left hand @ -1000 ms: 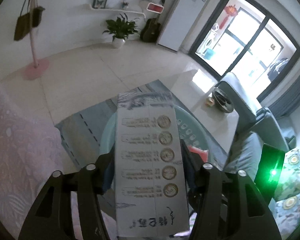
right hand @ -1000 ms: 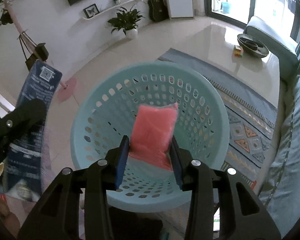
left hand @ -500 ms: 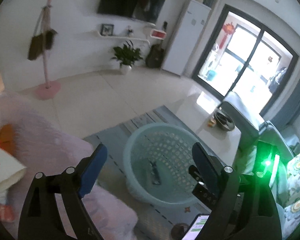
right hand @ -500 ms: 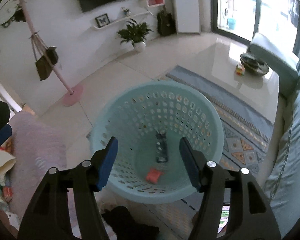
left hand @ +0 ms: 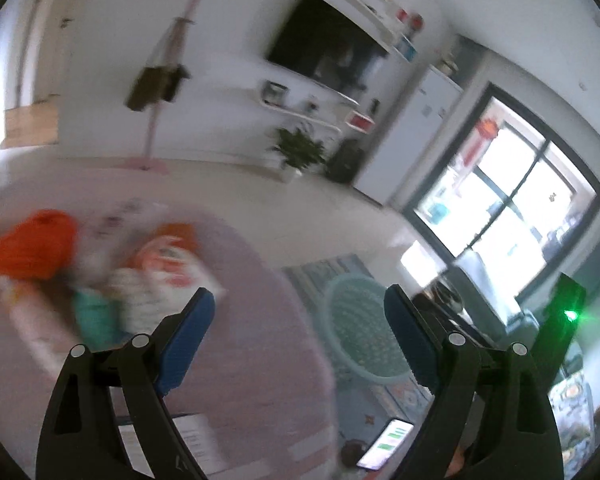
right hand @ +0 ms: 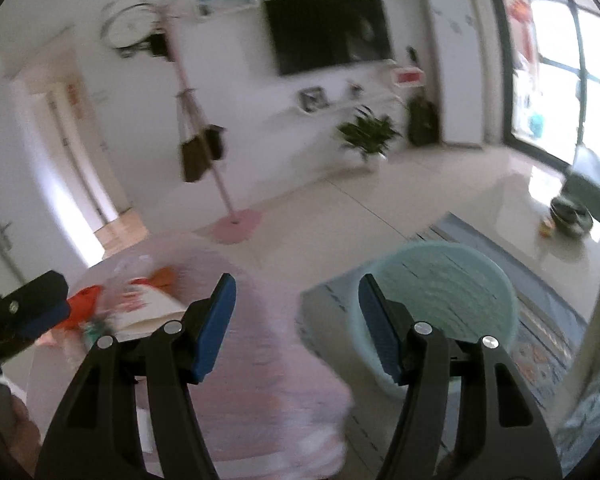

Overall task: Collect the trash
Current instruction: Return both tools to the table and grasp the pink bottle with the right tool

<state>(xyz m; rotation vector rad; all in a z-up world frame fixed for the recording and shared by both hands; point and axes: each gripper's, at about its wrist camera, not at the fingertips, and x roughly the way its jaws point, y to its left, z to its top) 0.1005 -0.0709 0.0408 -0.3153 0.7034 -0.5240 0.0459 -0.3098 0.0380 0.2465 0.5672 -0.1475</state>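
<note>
Tongs, left (left hand: 298, 312): jaws spread wide, nothing held.
Tongs, right (right hand: 296, 312): jaws spread wide, nothing held.
Trash (left hand: 100, 268): blurred pile on pink worktop (left hand: 244, 360).
Basket (right hand: 452, 276): on rug, beside worktop.

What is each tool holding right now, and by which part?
Nothing. The left tool and the right tool both stand open, with no item between their pads.

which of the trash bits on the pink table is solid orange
The leftmost piece, the orange bag at the far left of the pile on the pink table. The white-and-orange wrapper beside it is mostly white, and the teal piece sits below.
</note>
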